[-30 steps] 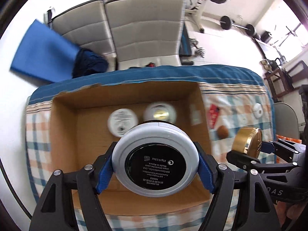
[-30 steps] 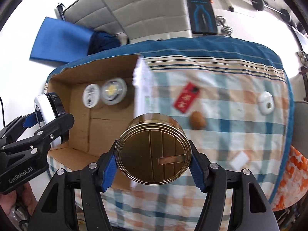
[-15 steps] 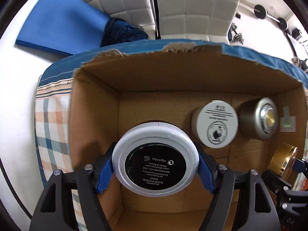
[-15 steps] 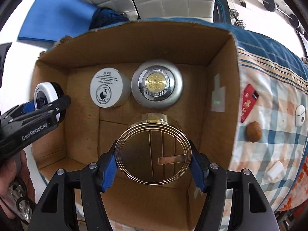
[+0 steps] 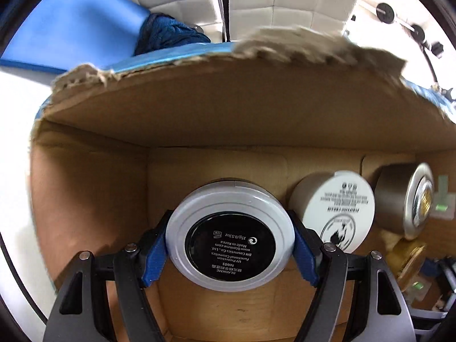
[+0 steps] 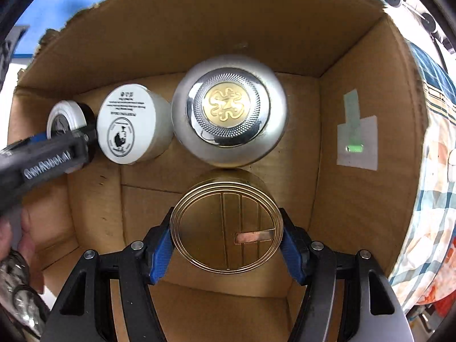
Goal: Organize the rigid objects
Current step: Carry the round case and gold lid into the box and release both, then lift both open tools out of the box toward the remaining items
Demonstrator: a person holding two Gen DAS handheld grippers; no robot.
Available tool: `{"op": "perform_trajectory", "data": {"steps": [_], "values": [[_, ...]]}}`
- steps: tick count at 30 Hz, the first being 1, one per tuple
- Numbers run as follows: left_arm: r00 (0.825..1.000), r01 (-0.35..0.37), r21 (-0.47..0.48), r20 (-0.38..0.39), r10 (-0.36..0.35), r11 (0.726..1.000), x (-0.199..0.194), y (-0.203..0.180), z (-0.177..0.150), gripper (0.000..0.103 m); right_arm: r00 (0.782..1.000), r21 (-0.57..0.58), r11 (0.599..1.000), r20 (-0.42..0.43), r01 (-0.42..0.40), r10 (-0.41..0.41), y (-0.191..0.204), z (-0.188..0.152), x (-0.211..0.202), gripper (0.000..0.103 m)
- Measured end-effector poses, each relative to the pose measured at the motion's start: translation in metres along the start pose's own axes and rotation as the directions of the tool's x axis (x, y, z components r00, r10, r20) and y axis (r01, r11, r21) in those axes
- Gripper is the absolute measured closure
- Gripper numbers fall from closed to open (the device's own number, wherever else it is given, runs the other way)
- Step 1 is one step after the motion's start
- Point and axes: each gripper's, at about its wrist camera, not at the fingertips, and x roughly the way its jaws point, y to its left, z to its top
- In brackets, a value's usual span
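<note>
My left gripper (image 5: 229, 240) is shut on a round white compact with a black label (image 5: 229, 238), held low inside the cardboard box (image 5: 199, 108) near its back left corner. My right gripper (image 6: 226, 232) is shut on a round gold compact (image 6: 226, 228), also down in the box (image 6: 356, 193), just in front of a silver jar with a gold emblem (image 6: 229, 108). A white jar with a printed lid (image 6: 128, 124) stands left of the silver jar. In the right wrist view the left gripper (image 6: 67, 131) and its white compact (image 6: 65, 121) sit beside the white jar.
The box walls close in on all sides; its back rim is torn. A checked cloth (image 6: 436, 228) covers the surface to the right of the box. A blue mat (image 5: 71, 25) and white cushions (image 5: 285, 0) lie beyond. A hand (image 6: 17, 245) shows at the left edge.
Both grippers have come down from above the box into it, each still gripping its compact. The box floor and the two jars now appear much closer.
</note>
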Motion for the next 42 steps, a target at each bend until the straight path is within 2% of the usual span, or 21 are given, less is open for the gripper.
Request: {"op": "perform_trajectory", "data": {"steps": [4,11,14,17,21,23,24,29,36,42], "values": [[0.998,0.066,-0.033,-0.02,-0.066,0.997,0.003,0.009,0.003,0.029,1.0,0.007,1.0,-0.015,0.017,-0.017,0.0,0.003,0.013,0.035],[0.989,0.126,-0.054,-0.074,-0.13,0.991,0.002,0.013,0.002,0.029,0.999,0.048,0.999,-0.032,0.018,-0.016,-0.007,0.003,0.026,0.034],[0.986,0.145,-0.037,-0.082,-0.148,0.989,-0.005,0.012,-0.001,0.022,0.999,0.051,0.999,-0.047,0.008,-0.006,-0.013,0.003,0.029,0.032],[0.987,0.144,-0.013,-0.065,-0.144,0.99,-0.019,0.005,-0.007,0.011,0.998,0.054,0.998,-0.056,0.02,-0.017,-0.02,-0.002,0.027,0.029],[0.991,0.134,-0.012,-0.023,-0.135,0.991,-0.041,0.002,-0.014,0.0,0.999,0.058,0.998,-0.041,-0.005,0.007,-0.019,-0.012,0.019,0.017],[0.991,0.132,-0.014,-0.003,-0.132,0.991,-0.055,-0.004,-0.032,0.0,0.999,0.056,0.998,-0.032,-0.01,0.012,-0.02,-0.018,0.012,0.014],[0.991,0.136,-0.016,0.006,-0.136,0.991,-0.06,-0.005,-0.028,0.0,1.0,0.055,0.998,-0.025,-0.012,0.014,-0.021,-0.021,0.008,0.013],[0.988,0.142,-0.017,0.064,-0.141,0.99,-0.088,0.006,-0.049,0.0,1.0,0.036,0.999,0.025,-0.005,0.004,-0.021,-0.042,-0.016,0.008],[0.982,0.114,-0.027,0.156,-0.109,0.993,-0.129,0.011,-0.093,0.0,0.995,0.001,1.0,0.101,-0.014,0.014,-0.025,-0.08,-0.056,0.008],[0.974,0.102,-0.018,0.206,-0.096,0.995,-0.159,0.007,-0.126,0.0,0.987,-0.038,0.999,0.162,-0.011,0.017,-0.002,-0.108,-0.096,0.008]]}}
